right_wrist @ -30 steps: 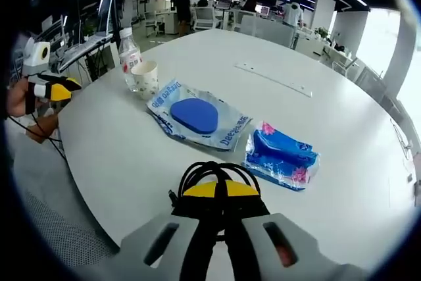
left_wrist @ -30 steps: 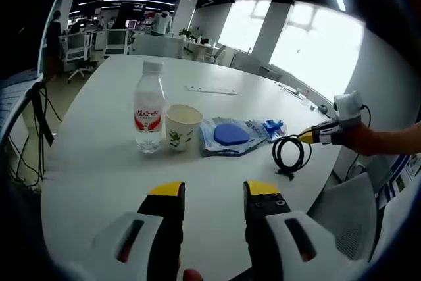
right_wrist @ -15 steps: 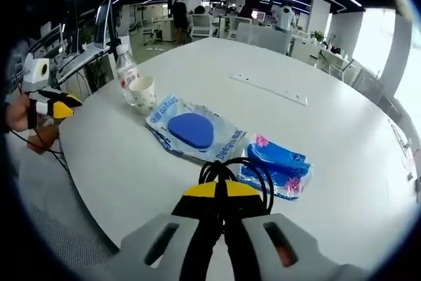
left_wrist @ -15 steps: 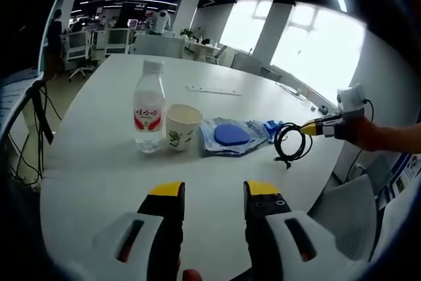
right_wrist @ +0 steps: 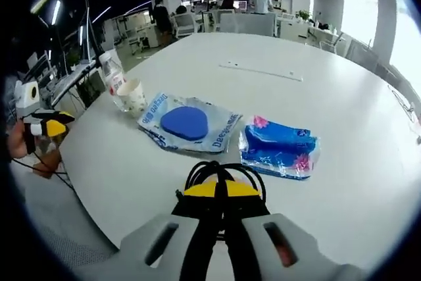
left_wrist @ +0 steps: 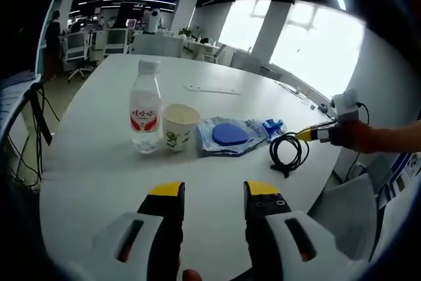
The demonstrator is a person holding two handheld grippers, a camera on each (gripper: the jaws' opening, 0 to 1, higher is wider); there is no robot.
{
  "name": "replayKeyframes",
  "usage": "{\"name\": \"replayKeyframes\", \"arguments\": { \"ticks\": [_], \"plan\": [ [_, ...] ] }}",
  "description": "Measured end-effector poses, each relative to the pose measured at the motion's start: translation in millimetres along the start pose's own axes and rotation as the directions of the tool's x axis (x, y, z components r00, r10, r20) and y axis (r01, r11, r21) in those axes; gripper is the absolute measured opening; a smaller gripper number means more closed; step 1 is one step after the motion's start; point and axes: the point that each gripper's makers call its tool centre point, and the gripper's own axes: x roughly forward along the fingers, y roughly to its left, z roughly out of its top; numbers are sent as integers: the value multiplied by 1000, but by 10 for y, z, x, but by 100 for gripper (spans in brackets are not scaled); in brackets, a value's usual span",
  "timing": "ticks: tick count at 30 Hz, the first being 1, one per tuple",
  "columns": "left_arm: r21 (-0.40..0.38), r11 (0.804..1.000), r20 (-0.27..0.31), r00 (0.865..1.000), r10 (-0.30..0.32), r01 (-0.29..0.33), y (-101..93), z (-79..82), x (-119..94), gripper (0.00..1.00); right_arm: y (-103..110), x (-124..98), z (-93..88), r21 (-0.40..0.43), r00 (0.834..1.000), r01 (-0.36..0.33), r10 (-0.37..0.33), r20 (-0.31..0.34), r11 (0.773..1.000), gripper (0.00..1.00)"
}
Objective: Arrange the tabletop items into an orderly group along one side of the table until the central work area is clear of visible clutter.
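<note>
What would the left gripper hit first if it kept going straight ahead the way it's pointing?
Probably the paper cup: it stands almost dead ahead of the open left gripper, with bare table between. The water bottle sits just left of that line.

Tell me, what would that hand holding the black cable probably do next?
Probably set the black cable down beside the blue tissue pack and open. The right gripper is shut on the coil, and the bottle, cup and pouch already form a row.
</note>
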Motion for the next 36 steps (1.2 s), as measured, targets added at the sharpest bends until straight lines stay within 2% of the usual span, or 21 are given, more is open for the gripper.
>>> {"name": "replayKeyframes", "arguments": {
  "ticks": [19, 26, 36],
  "plan": [
    [-4, 1000, -10, 1000, 21, -21, 51, -8, -25, 35, -226, 191, -192, 5, 996, 6, -5, -85, 1000, 0],
    [-5, 1000, -16, 1000, 25, -25, 56, -22, -5, 35, -229, 237, -273, 3, 994, -4, 5, -108, 1000, 0],
    [-4, 1000, -21, 999, 29, -29, 23, -22, 19, 35, -253, 306, -289, -13, 992, -21, 19, -125, 1000, 0]
  ]
}}
